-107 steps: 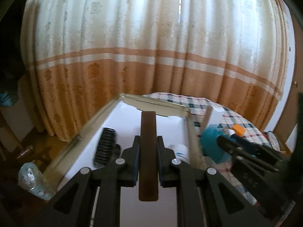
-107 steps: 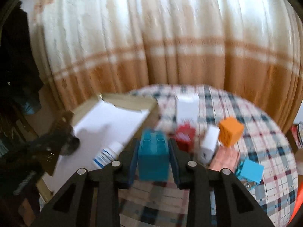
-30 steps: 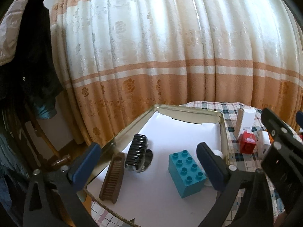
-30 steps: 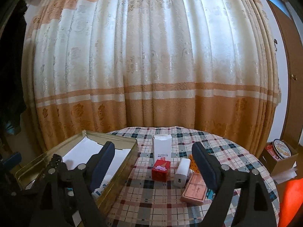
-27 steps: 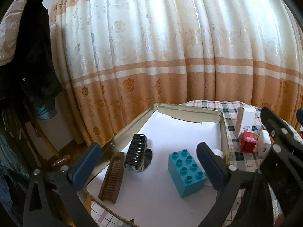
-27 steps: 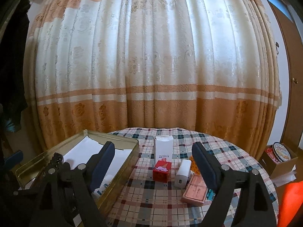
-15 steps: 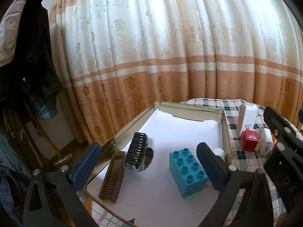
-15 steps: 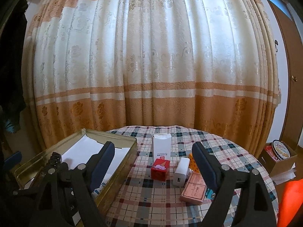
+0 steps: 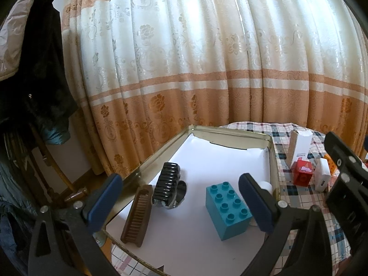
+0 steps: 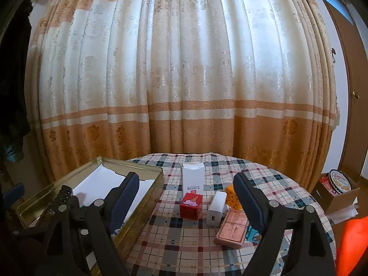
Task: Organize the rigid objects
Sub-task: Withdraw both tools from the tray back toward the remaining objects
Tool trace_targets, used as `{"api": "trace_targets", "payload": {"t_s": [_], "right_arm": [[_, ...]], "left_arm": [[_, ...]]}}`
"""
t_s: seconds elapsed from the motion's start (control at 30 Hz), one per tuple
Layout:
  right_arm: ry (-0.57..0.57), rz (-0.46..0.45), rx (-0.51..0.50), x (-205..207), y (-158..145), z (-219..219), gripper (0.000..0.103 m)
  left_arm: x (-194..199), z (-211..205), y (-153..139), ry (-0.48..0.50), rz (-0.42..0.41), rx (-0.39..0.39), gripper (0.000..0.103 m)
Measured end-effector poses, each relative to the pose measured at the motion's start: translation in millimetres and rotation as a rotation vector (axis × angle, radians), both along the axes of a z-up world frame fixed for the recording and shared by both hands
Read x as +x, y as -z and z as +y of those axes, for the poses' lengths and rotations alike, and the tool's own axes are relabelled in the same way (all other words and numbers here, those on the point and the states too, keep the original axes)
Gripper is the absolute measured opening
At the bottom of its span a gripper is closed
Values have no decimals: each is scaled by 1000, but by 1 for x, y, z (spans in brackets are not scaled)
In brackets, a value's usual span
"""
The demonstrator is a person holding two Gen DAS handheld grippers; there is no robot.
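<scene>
Two grippers, both jaws spread wide, nothing pinched. Left gripper (image 9: 181,202) hangs over the tin tray (image 9: 230,131); teal brick (image 9: 226,209), black clip (image 9: 169,187), brown comb (image 9: 138,216) lie inside, below. Right gripper (image 10: 186,197) frames red box (image 10: 191,207) and white charger (image 10: 216,208) on table.
</scene>
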State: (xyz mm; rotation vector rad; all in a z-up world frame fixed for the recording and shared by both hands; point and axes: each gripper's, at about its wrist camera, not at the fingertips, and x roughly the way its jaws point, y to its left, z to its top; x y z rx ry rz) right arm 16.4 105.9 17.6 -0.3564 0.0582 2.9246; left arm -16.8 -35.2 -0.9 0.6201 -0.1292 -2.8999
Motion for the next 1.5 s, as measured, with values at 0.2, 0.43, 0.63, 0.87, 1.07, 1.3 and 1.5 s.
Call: {"api": "trace_targets", "payload": {"t_s": [0.2,0.43,0.63,0.87,1.07,1.3,1.5], "right_arm": [[40,-9,6,2,0,13,86],[82,-15,44,12,-1,36,86],[132,-32,3,16,0,67,86],[192,-55,-52,19,2,103,86],[233,-79,-57,23,3,124,86],[217,-143,-166,20,8,150,86],[134,-242,-143,0,16,140,86]], "left_arm": [[0,3,-1,-6,0,-6,102],[15,12,-6,78,62,65,102],[17,43,-7,168,53,63,102],[16,69,-6,231,26,46,102],[11,83,-6,260,-5,57,102],[8,94,1,283,-58,45,102],[9,105,7,325,-102,27,102]]}}
